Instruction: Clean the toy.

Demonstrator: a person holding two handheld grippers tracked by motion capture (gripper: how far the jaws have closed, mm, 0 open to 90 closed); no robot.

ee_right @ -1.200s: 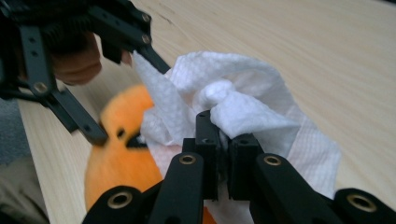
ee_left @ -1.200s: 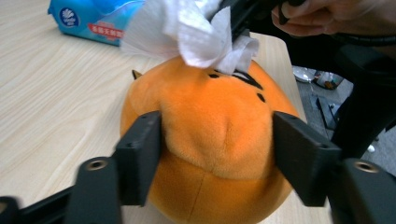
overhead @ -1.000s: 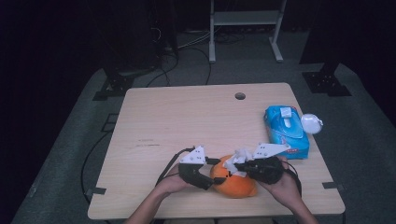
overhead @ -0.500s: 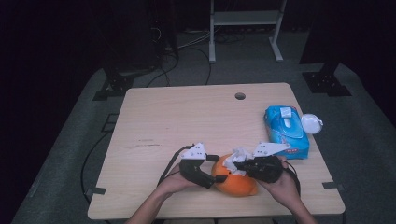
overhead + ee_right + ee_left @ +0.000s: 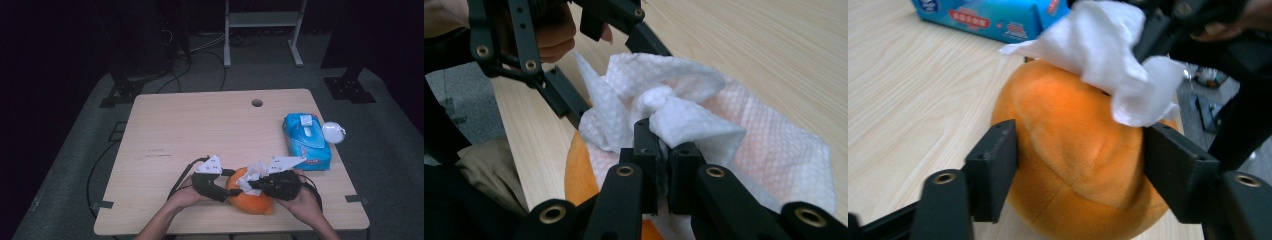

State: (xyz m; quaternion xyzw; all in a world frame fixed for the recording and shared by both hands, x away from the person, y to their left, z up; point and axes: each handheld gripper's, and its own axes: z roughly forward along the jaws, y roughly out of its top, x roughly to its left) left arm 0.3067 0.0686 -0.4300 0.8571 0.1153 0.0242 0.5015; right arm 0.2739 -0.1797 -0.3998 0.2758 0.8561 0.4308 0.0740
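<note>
Left gripper point(image 5: 1078, 165) clamping orange plush ball point(image 5: 1078, 165), right gripper point(image 5: 663, 150) pinching white tissue point(image 5: 704, 115); blue pack's point(image 5: 306, 140) print unreadable.

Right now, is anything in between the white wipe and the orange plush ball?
No, nothing visible. The white wipe, pinched in the right claw, lies straight on top of the orange plush ball. The left claw grips the ball's sides lower down, off the patch being wiped.

The blue wipes pack point(image 5: 306, 140) bears print, perhaps too blurred to read.
</note>
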